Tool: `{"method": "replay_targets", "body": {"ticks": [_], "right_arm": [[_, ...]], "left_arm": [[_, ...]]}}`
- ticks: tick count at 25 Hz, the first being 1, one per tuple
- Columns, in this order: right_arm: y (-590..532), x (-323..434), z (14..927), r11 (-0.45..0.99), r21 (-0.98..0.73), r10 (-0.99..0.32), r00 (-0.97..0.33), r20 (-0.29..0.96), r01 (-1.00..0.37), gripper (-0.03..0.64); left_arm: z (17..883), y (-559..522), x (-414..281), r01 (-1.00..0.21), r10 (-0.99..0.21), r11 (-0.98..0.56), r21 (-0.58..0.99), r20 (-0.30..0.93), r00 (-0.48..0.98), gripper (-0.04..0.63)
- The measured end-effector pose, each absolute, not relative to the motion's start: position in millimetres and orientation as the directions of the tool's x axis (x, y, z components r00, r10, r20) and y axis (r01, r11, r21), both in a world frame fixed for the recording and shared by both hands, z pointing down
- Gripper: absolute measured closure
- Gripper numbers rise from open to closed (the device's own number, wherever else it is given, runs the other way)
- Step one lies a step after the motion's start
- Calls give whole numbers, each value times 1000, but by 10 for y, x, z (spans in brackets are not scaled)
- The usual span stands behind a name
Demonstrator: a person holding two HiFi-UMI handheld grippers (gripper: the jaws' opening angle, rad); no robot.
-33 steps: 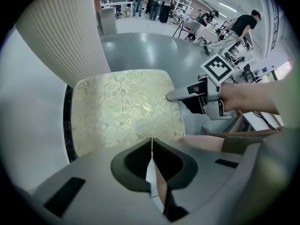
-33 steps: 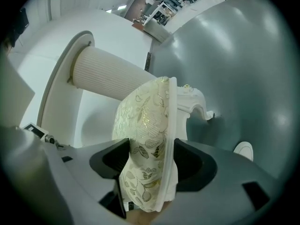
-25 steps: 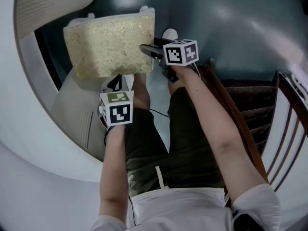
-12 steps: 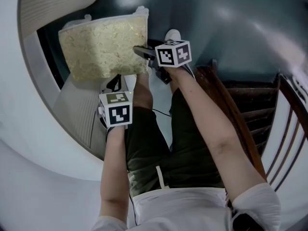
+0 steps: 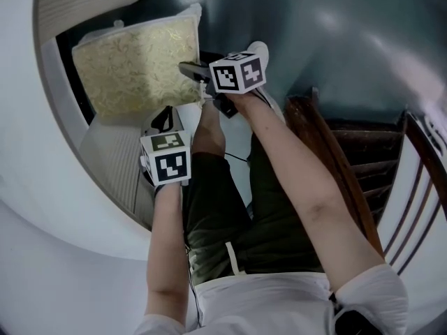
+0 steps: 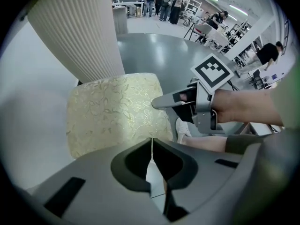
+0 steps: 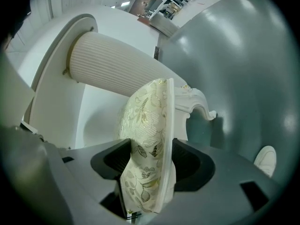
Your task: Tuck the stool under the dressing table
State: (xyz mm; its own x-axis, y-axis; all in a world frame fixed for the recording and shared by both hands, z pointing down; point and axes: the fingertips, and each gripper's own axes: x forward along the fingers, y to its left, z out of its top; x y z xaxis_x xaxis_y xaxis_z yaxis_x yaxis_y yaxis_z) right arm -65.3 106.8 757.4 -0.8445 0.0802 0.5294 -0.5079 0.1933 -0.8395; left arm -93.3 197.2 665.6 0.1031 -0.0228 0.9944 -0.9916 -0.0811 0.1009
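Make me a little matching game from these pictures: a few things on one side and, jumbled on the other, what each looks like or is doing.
Things:
1. left claw
2. right claw
3. stool
4. shoe

Descriptions:
A. pale gold leaf pattern on top
B. white, resting on the grey floor
C. shut, nothing between its jaws
D. clamped on the stool's edge

Pairs: 1-C, 2-D, 3-A, 4-B.

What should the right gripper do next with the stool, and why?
Probably push the stool further under the table: the right gripper is shut on its seat edge, and most of the seat shows outside the tabletop.
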Motion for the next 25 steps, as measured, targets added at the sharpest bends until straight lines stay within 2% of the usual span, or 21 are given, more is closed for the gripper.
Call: {"method": "replay_targets", "body": {"ticks": [16, 25], "right_arm": [[1095, -660, 7600, 173, -882, 94, -885, 457, -437, 351], [1191, -1516, 7526, 179, -897, 115, -897, 427, -404, 359]], "left_arm": [[6677, 1922, -470, -998, -24, -47, 43, 999, 44, 586], [6611, 1977, -1065, -1000, -29, -1, 26, 999, 26, 586]]}}
